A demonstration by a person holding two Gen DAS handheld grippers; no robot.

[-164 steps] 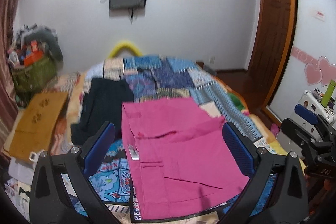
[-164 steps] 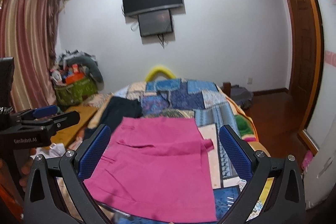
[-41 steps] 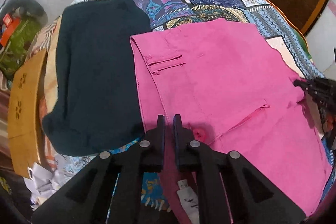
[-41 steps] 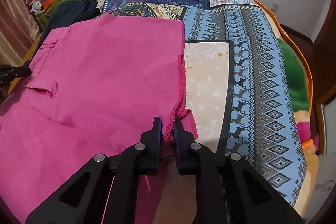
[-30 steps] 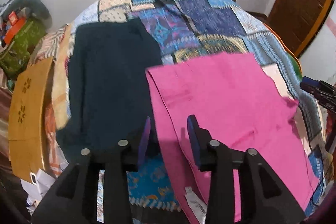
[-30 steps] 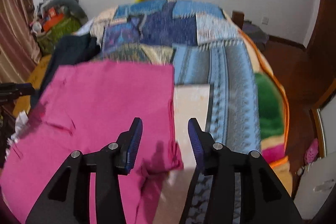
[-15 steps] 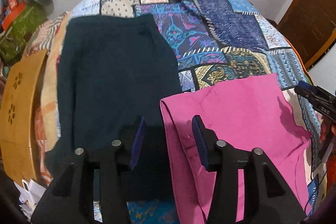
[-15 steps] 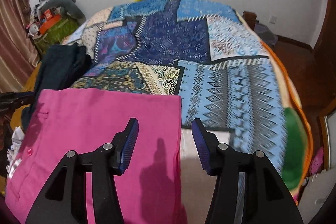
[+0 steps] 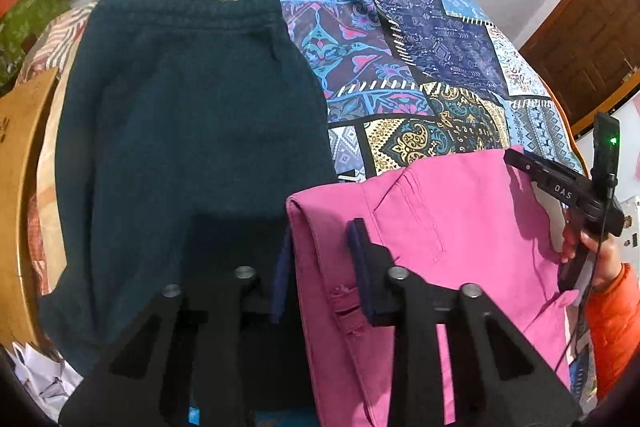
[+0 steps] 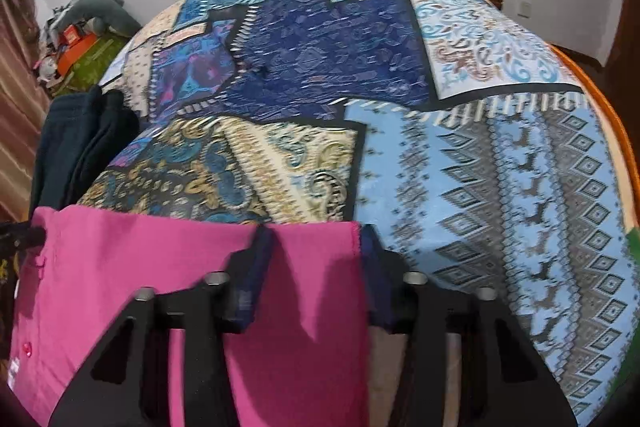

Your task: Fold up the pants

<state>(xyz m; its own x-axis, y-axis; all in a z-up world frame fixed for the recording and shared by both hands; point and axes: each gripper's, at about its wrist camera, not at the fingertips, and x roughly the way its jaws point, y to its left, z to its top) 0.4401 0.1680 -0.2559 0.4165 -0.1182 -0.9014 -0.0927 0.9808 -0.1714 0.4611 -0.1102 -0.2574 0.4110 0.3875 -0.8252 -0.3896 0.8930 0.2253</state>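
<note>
On the bed's patchwork quilt [image 10: 460,163], pink pants [image 9: 460,227] lie folded beside dark pants [image 9: 192,131]. Left tongs [image 9: 318,267] and right tongs [image 10: 316,267] closing, each straddling a far corner of the fold, not yet clamped.

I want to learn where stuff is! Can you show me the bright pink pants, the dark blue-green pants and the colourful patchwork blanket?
Bright pink pants [image 9: 460,219], left wrist view, on the flat top layer.
Dark blue-green pants [image 9: 192,123], left wrist view, on the middle of the fabric.
Colourful patchwork blanket [image 10: 320,59], right wrist view, on a bare dark blue patch.
</note>
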